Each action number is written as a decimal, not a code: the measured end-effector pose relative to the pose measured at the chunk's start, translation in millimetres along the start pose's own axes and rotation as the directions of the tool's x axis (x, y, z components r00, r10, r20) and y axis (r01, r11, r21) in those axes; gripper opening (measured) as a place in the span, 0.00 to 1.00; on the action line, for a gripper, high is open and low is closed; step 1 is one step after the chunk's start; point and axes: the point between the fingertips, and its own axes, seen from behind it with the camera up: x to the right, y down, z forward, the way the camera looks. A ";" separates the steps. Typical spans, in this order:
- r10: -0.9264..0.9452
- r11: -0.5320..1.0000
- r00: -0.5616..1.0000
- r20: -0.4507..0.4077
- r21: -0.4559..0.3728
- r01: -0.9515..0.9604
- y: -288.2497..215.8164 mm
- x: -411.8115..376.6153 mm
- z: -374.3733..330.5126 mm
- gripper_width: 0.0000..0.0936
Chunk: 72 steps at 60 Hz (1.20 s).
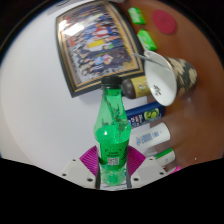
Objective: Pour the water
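The tool (114, 172) pinches a green bottle (111, 130) low on its body, its two fingers closed in on the sides so the magenta pads (91, 160) press against the plastic at 9 and 3 o'clock of the bottle. The bottle stands nearly upright between them, its dark cap (113, 83) pointing toward 12 o'clock. Beyond the cap, at 12 o'clock, a framed picture (97, 45) lies flat on the white surface (35, 110). At about 2 o'clock from the bottle sits a glass cup (175, 78) with a white disc (157, 88) leaning just beside it. Close to the bottle at 3 o'clock lie a blue packet (145, 115) and a white tube (153, 134), with green markers (141, 27) farther off toward 1 o'clock
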 end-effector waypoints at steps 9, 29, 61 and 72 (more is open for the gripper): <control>-0.487 0.873 0.871 -0.073 -0.003 0.488 -15.0 -41.8 -15.3 0.37; -0.954 0.191 0.182 -0.237 -0.016 0.981 -118.8 -144.4 -56.6 0.36; -0.927 -0.204 -0.291 -0.236 -0.333 0.920 -281.5 3.6 -80.3 0.36; -0.944 -0.147 -0.240 -0.225 -0.362 0.920 -293.0 36.7 -81.9 0.37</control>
